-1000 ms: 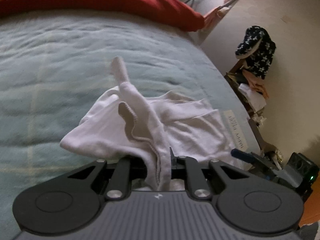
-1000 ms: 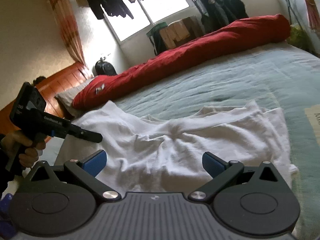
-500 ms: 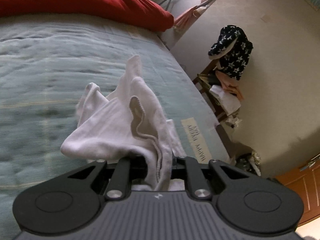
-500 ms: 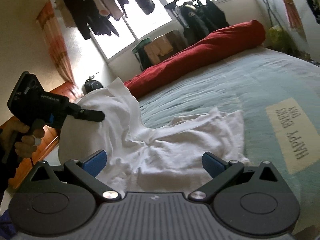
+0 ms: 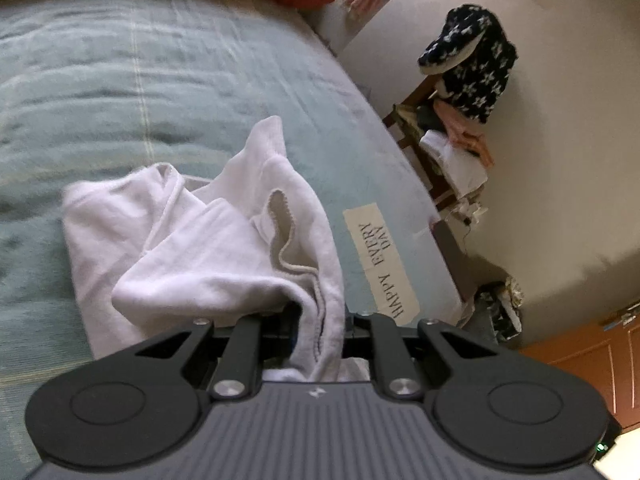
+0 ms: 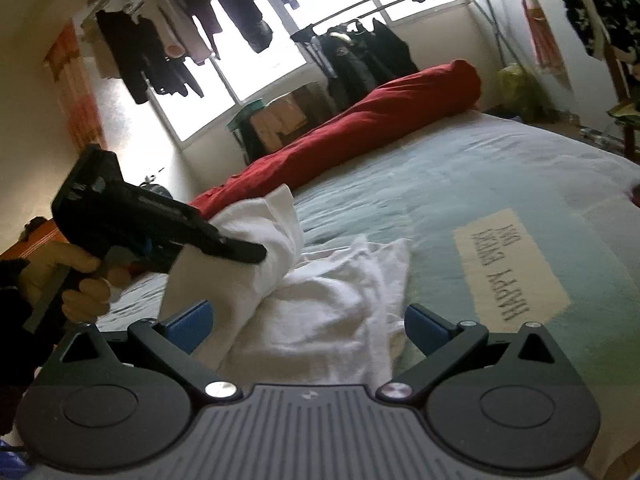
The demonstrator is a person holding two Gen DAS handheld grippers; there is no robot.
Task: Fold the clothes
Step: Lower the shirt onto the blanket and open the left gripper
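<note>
A white garment point(image 5: 208, 248) lies bunched on the pale blue bedspread point(image 5: 120, 80). My left gripper point(image 5: 318, 322) is shut on a hemmed edge of it, and the cloth drapes forward over the pile. In the right wrist view the same white garment point(image 6: 332, 300) lies doubled over itself, one part lifted by the left gripper point(image 6: 256, 254), which a hand point(image 6: 80, 280) holds. My right gripper point(image 6: 306, 320) hangs open just above the near edge of the cloth, with nothing between its blue pads point(image 6: 424, 326).
A red rolled duvet point(image 6: 360, 136) lies along the far side of the bed. A label reading HAPPY EVERY DAY point(image 5: 380, 264) sits near the bed's edge. A cluttered chair with a star-patterned garment point(image 5: 472, 60) stands by the wall. Dark clothes point(image 6: 224, 12) hang at the window.
My left gripper has carried the held edge across the garment to the right, folding the cloth over itself. My right gripper stayed open and drew back a little.
</note>
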